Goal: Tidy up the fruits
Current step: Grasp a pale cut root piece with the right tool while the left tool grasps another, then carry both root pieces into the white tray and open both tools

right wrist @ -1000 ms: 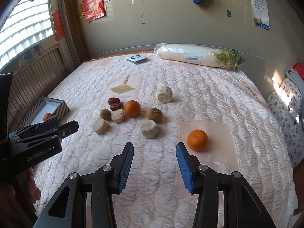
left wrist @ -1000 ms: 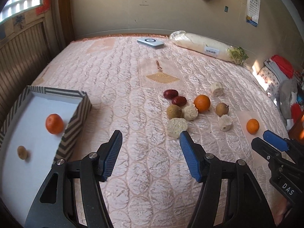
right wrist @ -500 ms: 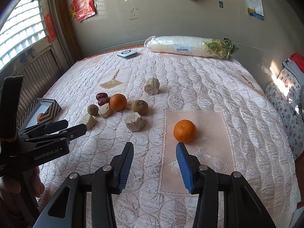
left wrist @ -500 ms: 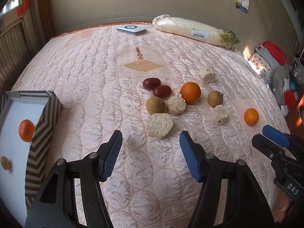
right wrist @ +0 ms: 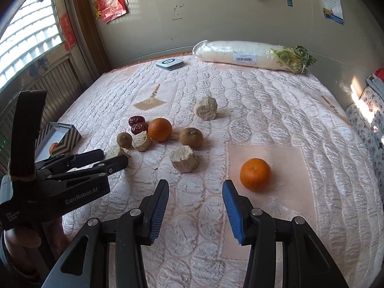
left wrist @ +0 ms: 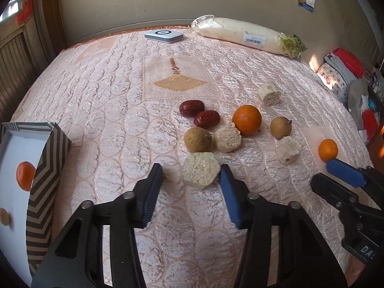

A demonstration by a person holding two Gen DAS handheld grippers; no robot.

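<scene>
My left gripper (left wrist: 190,176) has just been closing on the nearest pale chunk (left wrist: 201,170), which sits between its tips, right pad touching, left still clear (not yet pinched). The right gripper (right wrist: 195,193) hangs spread, holding nothing.

bedspread (left wrist: 115,110): pale pink, quilted in circles, a gold fan motif seen upper centre | box (left wrist: 48,168): brown-and-cream chevron stripes, white inside, at lower left | oranges (left wrist: 247,119): bright orange | dates (left wrist: 207,119): dark red | chunks (left wrist: 201,170): pale beige, possibly speckled green | gripper pads (right wrist: 232,211): blue on black
</scene>
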